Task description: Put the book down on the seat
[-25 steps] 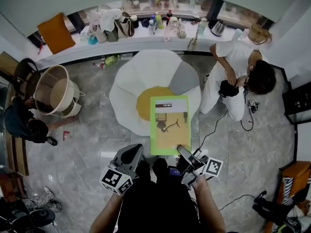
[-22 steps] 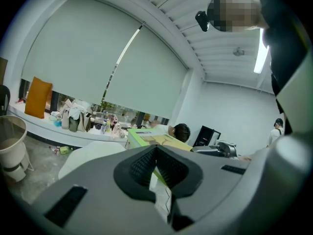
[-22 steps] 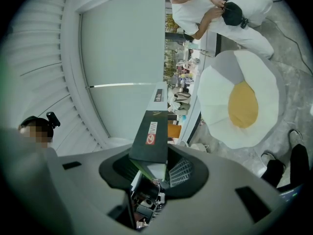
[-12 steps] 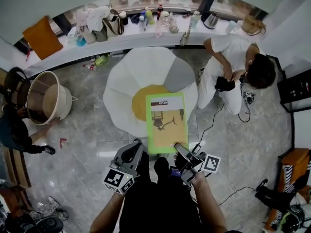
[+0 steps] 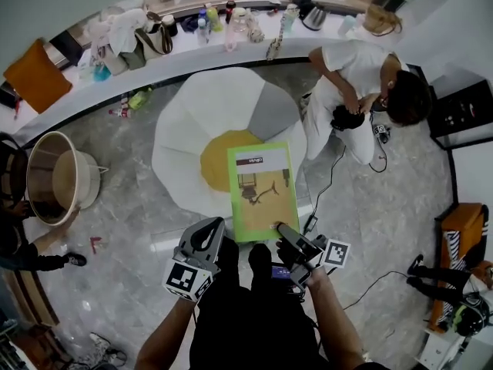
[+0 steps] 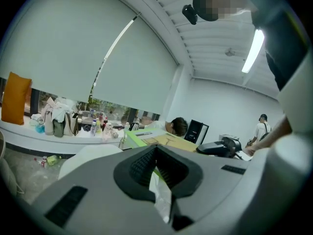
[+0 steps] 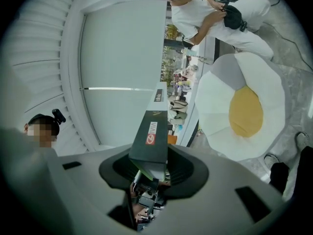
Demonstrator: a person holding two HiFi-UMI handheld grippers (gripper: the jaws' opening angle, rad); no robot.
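Note:
A large green-edged book (image 5: pixel 262 191) hangs flat over the near side of the seat (image 5: pixel 208 114), a white egg-shaped cushion with a yellow yolk (image 5: pixel 218 159). My right gripper (image 5: pixel 280 229) is shut on the book's near right corner. In the right gripper view the book's dark spine (image 7: pixel 151 131) runs out from between the jaws of my right gripper (image 7: pixel 152 166), with the seat (image 7: pixel 217 102) below it. My left gripper (image 5: pixel 215 228) sits just left of the book's near edge, apart from it, tips together. In the left gripper view the book (image 6: pixel 168 142) shows beyond my left gripper (image 6: pixel 156 153).
A person in white (image 5: pixel 350 72) crouches at the seat's far right. A cable (image 5: pixel 331 179) trails on the floor there. A ledge (image 5: pixel 192 48) with bottles and bags curves behind the seat. A round tub (image 5: pixel 54 187) stands at the left, a black cabinet (image 5: pixel 461 106) at the right.
The head view has swung, so the room slides up and left in it. The book stays in my right gripper over the seat's near side; the left gripper keeps its place.

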